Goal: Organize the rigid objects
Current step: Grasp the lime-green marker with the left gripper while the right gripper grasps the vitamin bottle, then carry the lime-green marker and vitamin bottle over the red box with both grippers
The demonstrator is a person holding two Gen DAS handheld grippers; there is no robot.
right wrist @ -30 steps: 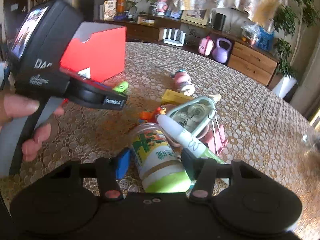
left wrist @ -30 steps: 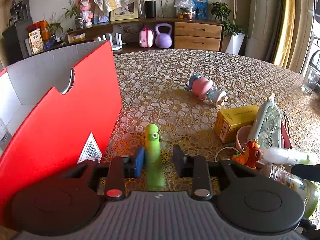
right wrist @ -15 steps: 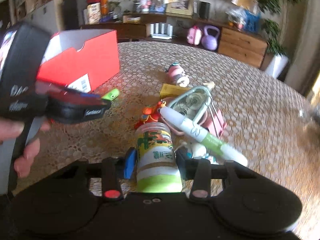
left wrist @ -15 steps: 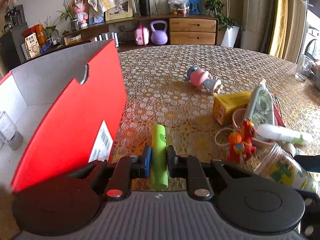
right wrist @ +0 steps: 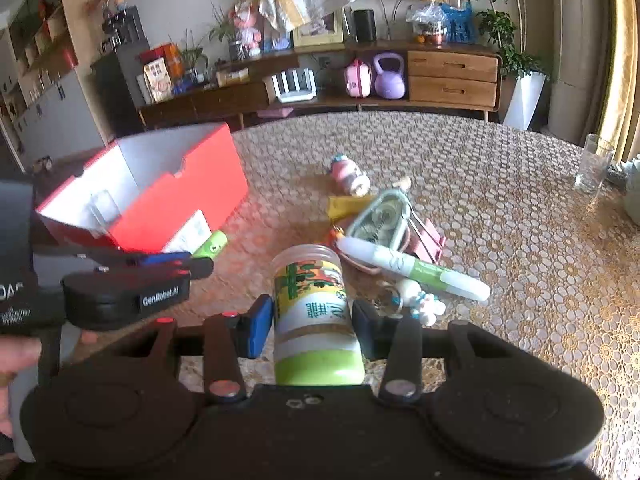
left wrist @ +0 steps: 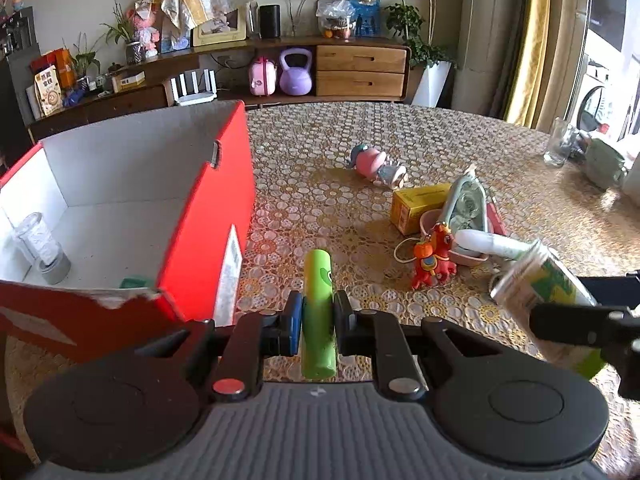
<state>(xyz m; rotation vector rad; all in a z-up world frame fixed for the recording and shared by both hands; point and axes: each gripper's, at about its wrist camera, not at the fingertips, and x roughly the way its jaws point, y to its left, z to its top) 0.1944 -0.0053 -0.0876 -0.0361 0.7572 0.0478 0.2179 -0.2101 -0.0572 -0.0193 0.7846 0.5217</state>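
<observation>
My left gripper (left wrist: pixel 317 316) is shut on a green cylinder (left wrist: pixel 318 304) and holds it above the table, just right of the open red box (left wrist: pixel 208 216); it also shows in the right wrist view (right wrist: pixel 212 244). My right gripper (right wrist: pixel 312 322) is shut on a clear jar with a green label (right wrist: pixel 314 312), lifted off the table; the jar also shows in the left wrist view (left wrist: pixel 544 280). The red box (right wrist: pixel 180 196) holds a clear plastic container (left wrist: pixel 40 248) and a green item (left wrist: pixel 136 283).
On the table lie an orange horse toy (left wrist: pixel 434 258), a yellow box (left wrist: pixel 420 206), a pink bowl (left wrist: pixel 432 220) with a clear case (left wrist: pixel 466 204), a white-green marker (right wrist: pixel 412 268), a pink doll (left wrist: pixel 376 164), a small white figure (right wrist: pixel 420 300). A drinking glass (right wrist: pixel 594 168) stands far right.
Both grippers closed on their objects and lifted them. The left gripper with the green cylinder rose beside the red box, whose inside now shows. The right gripper raised the jar.
</observation>
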